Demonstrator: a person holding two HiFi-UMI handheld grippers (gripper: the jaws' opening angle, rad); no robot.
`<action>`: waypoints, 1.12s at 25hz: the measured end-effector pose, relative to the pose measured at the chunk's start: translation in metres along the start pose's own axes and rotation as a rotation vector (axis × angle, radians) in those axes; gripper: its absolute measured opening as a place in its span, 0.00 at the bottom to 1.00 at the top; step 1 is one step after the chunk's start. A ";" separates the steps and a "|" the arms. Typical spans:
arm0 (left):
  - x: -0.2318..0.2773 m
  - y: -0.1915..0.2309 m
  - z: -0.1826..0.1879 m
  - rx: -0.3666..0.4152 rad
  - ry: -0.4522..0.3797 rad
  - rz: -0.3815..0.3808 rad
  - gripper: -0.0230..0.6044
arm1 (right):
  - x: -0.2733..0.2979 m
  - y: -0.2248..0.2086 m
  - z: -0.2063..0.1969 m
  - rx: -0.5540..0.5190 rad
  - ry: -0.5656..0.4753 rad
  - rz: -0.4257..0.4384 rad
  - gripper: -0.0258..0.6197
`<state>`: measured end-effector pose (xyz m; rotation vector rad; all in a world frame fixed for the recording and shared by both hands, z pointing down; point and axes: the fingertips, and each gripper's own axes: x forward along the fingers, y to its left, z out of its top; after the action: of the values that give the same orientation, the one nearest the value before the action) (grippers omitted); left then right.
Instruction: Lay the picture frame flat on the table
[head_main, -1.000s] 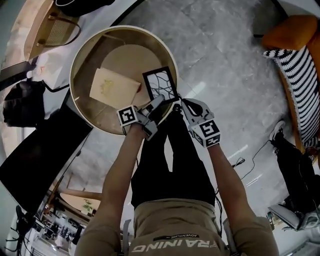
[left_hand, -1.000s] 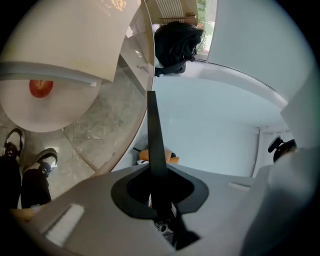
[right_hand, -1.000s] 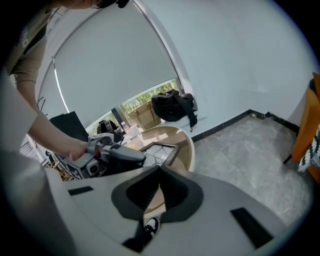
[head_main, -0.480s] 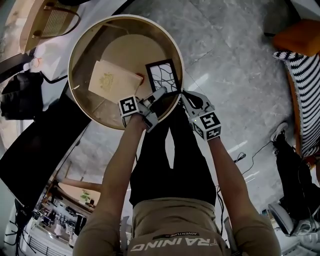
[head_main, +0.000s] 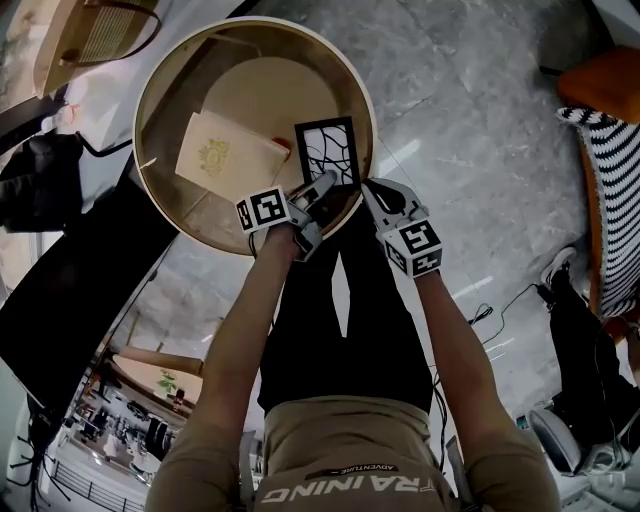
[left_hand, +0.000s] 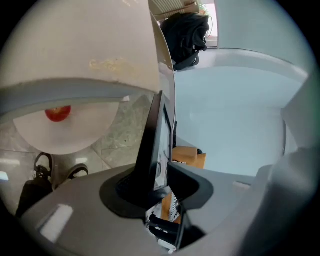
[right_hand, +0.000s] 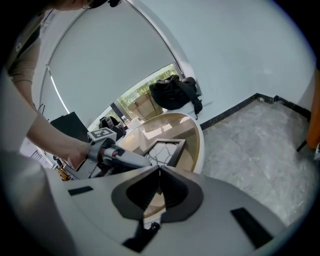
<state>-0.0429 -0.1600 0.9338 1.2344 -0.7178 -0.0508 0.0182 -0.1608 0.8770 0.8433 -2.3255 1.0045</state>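
The picture frame (head_main: 327, 153) sits at the near right edge of the round bench (head_main: 255, 95), face up and close to flat as far as I can judge from above, with its near end beside the raised rim. A tan booklet (head_main: 228, 158) lies just to its left.

The fingers of my left gripper (head_main: 325, 186) are opening with the frame's edge between them, and I judge they no longer pinch it. My right gripper (head_main: 370, 190) is just beside the frame's near right corner, with its fingers together on nothing.

The risk I see is in the let-go. If the near end is propped on a finger or on the rim, the frame could slap down or rock. If I pull the left gripper back crooked, a finger could catch the edge and drag the frame onto the rim.

The frame is slim, with a black border and a white picture crossed by dark branching lines. Its front looks glossy, probably glass, so a hard drop matters.
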 end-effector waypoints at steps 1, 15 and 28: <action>0.001 0.001 -0.001 0.024 0.002 0.020 0.25 | 0.000 0.000 -0.001 0.004 0.001 0.000 0.05; -0.007 0.019 -0.002 0.380 -0.063 0.490 0.34 | -0.005 0.004 -0.016 0.044 0.010 0.014 0.05; -0.018 0.023 0.013 0.631 -0.084 0.630 0.47 | -0.009 0.009 -0.027 0.059 0.013 0.024 0.05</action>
<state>-0.0713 -0.1555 0.9475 1.5454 -1.2251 0.6923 0.0229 -0.1320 0.8840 0.8311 -2.3098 1.0904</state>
